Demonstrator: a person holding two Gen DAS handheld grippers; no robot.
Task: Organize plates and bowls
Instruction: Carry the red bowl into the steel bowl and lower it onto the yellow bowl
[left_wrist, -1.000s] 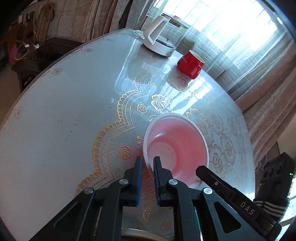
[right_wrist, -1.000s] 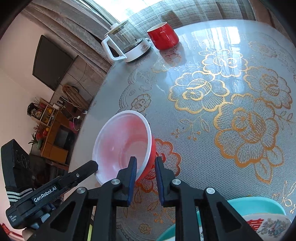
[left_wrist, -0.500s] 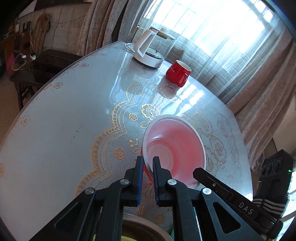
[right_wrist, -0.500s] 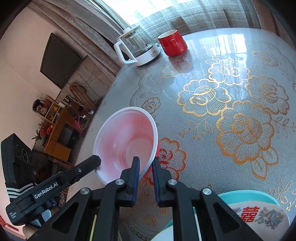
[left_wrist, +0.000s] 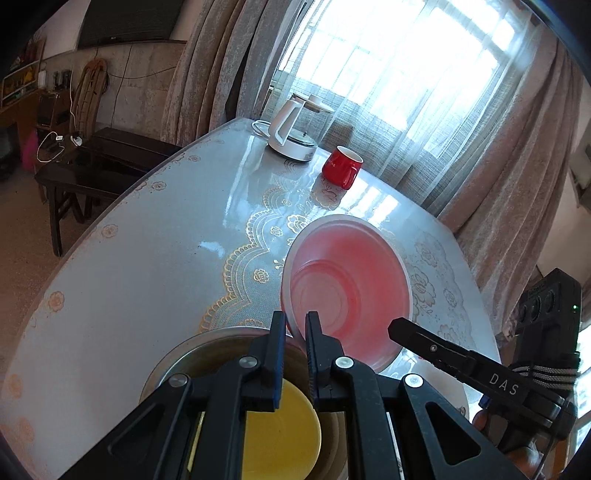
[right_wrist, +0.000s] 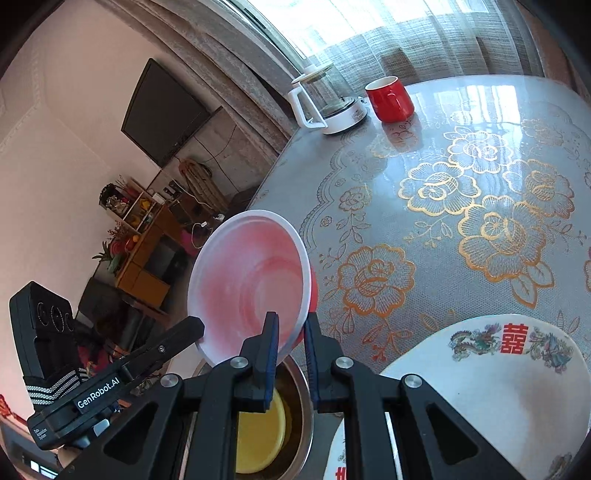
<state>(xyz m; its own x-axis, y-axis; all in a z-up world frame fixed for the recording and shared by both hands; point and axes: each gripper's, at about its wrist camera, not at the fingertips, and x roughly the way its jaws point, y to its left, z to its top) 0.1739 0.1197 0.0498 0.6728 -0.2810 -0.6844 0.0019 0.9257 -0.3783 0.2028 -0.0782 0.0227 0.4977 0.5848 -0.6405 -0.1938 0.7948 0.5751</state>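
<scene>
Closest in, both tools are clamped on the same pink bowl (left_wrist: 347, 291): left tool (left_wrist: 295, 354) on one side of the rim, right tool (right_wrist: 290, 350) on the other, probably so it stays level. It hangs above a metal bowl (left_wrist: 184, 358) with a yellow dish (left_wrist: 280, 424) inside, so nesting looks like the plan. Further back on the bench (left_wrist: 147, 251), a red mug (left_wrist: 341, 166) and a white kettle (left_wrist: 291, 129).

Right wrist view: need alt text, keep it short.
The right gripper is clamped on the near rim of a red bowl with a white inside, held tilted above the table; the left gripper grips its opposite rim. Below sits a metal bowl holding a yellow dish, beside a white patterned plate; a kettle and red mug stand at the far edge.
</scene>
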